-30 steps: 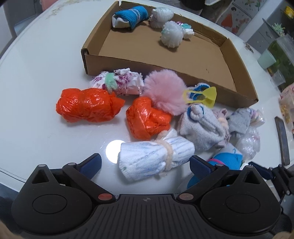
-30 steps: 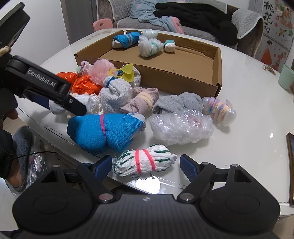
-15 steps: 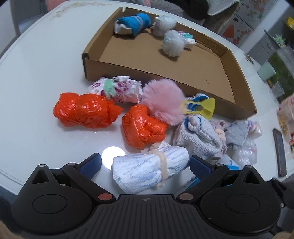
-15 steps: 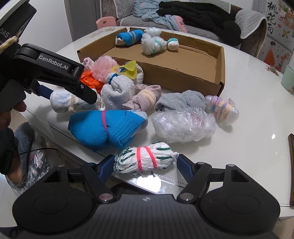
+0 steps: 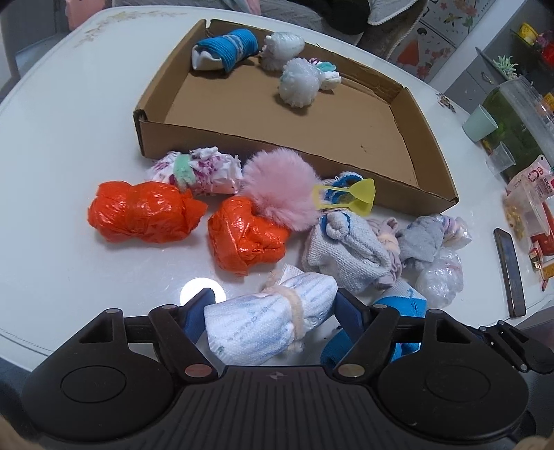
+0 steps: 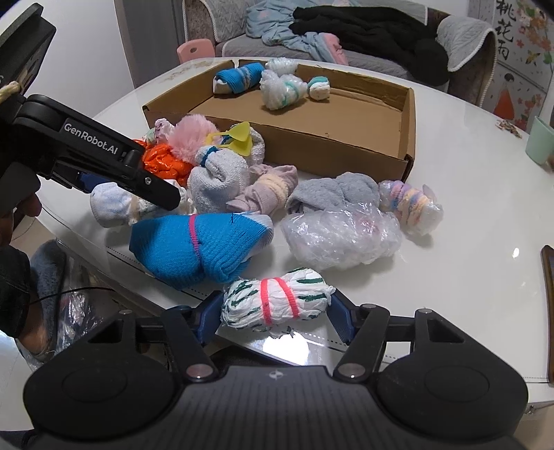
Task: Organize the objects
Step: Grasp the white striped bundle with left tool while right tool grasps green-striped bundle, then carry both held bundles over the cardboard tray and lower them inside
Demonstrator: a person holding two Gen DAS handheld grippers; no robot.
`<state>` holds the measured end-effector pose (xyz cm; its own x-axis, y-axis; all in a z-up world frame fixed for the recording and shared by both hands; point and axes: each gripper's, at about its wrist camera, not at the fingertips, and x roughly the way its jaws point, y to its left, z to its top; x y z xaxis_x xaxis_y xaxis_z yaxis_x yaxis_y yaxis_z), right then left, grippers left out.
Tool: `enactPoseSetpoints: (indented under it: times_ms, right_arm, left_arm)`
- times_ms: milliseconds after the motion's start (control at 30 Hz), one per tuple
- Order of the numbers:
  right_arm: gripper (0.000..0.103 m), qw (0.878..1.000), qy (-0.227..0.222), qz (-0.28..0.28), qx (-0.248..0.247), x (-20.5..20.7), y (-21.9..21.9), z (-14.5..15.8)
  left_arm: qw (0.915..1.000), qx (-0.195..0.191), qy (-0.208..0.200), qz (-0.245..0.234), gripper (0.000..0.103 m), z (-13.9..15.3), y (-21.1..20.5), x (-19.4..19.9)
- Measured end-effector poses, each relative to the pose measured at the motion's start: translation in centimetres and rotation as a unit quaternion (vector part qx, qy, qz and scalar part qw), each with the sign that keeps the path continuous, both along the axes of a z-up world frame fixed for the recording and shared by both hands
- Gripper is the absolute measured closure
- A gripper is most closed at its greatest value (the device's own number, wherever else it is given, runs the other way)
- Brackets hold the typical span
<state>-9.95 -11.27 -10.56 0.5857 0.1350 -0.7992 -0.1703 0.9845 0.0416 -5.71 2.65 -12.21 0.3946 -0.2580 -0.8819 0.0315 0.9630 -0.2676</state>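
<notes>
My left gripper (image 5: 268, 311) is shut on a white and pale-blue bundle (image 5: 270, 323) tied with a cream band, at the table's near edge; it also shows in the right wrist view (image 6: 114, 204). My right gripper (image 6: 273, 313) is shut on a white bundle with green marks and pink bands (image 6: 275, 303). A shallow cardboard box (image 5: 277, 142) lies beyond the pile and holds a blue roll (image 5: 225, 50) and white bundles (image 5: 297, 81). Loose bundles lie before the box: two orange ones (image 5: 145, 211), a pink fluffy ball (image 5: 280, 194), a big blue sock roll (image 6: 200, 245).
A clear plastic bundle (image 6: 342, 235), grey socks (image 6: 332, 194) and a yellow clip (image 5: 346, 199) lie in the pile. A dark phone (image 5: 507, 271), a green cup (image 5: 479, 123) and snack packets (image 5: 529, 207) stand at the right. A sofa with clothes (image 6: 363, 31) is behind the table.
Both grippers have closed in: the left onto the white and pale-blue bundle, the right onto the green-marked bundle. The left gripper has moved forward over the table edge.
</notes>
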Motion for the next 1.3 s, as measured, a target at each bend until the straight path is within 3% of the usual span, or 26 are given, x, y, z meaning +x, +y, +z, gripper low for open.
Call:
enactPoseSetpoints:
  times_ms: [300, 800, 1300]
  right_arm:
    - [0.042, 1.0, -0.008, 0.008, 0.004, -0.2, -1.3, 2.1]
    - [0.042, 0.999, -0.037, 0.024, 0.021, 0.5, -3.0, 4.9]
    - [0.042, 0.993, -0.101, 0.057, -0.006, 8.5, -4.3, 9.4]
  left_arm:
    - [0.999, 0.037, -0.01, -0.021, 0.024, 2.7, 0.0, -0.3]
    - [0.9882, 0.097, -0.1, -0.062, 0.024, 7.8, 0.1, 2.5]
    - [0.9867, 0.091, -0.109, -0.078, 0.024, 9.1, 0.3, 9.6]
